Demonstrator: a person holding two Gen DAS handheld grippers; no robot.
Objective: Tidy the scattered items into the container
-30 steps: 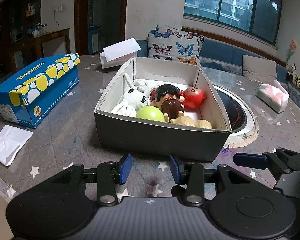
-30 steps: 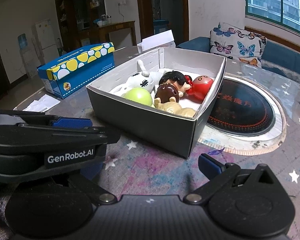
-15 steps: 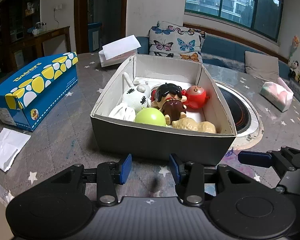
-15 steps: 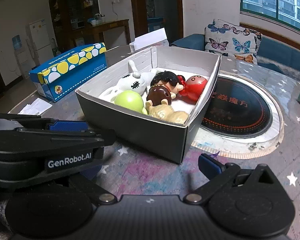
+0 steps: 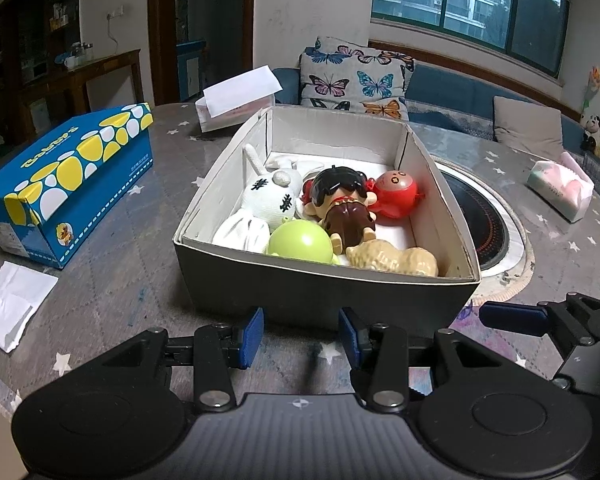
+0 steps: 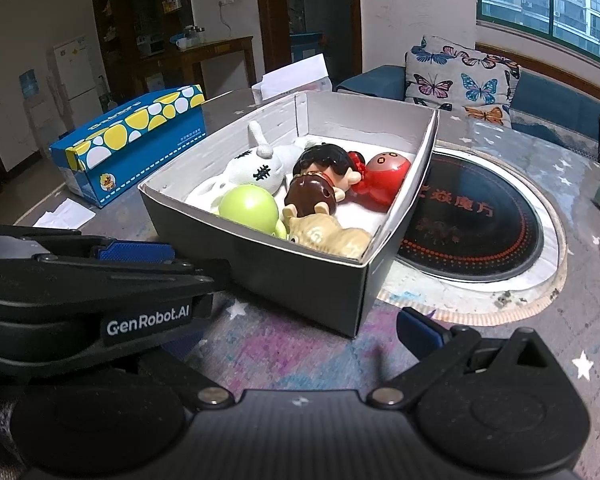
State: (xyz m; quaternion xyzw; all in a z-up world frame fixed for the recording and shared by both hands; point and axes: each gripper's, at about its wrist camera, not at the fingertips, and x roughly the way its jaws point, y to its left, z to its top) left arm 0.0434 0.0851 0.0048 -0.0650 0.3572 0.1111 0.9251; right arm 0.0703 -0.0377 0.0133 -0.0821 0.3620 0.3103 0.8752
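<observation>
Toys fill the grey box [image 5: 324,292], which sits on the star-patterned surface [image 5: 132,264] right in front of us. Inside we see a white stitched figure [image 5: 272,200], a green ball [image 5: 300,242], a dark-haired doll [image 5: 342,204], a red round toy [image 5: 396,194] and a tan animal [image 5: 392,260], packed close with a little bare floor along the far wall. Our left hand-held gripper [image 5: 300,334] hovers just short of the box's near wall, its blue pads apart with nothing between them. Our right hand-held gripper [image 6: 296,336] is near the box's right corner; only one blue finger [image 6: 418,330] shows, so we cannot tell how wide it stands. Left of the box lies open surface up to a blue and yellow carton [image 5: 68,176] and a white paper [image 5: 10,308] at the edge. On the right, the box's rim overlaps a round black hob [image 6: 476,224].
</observation>
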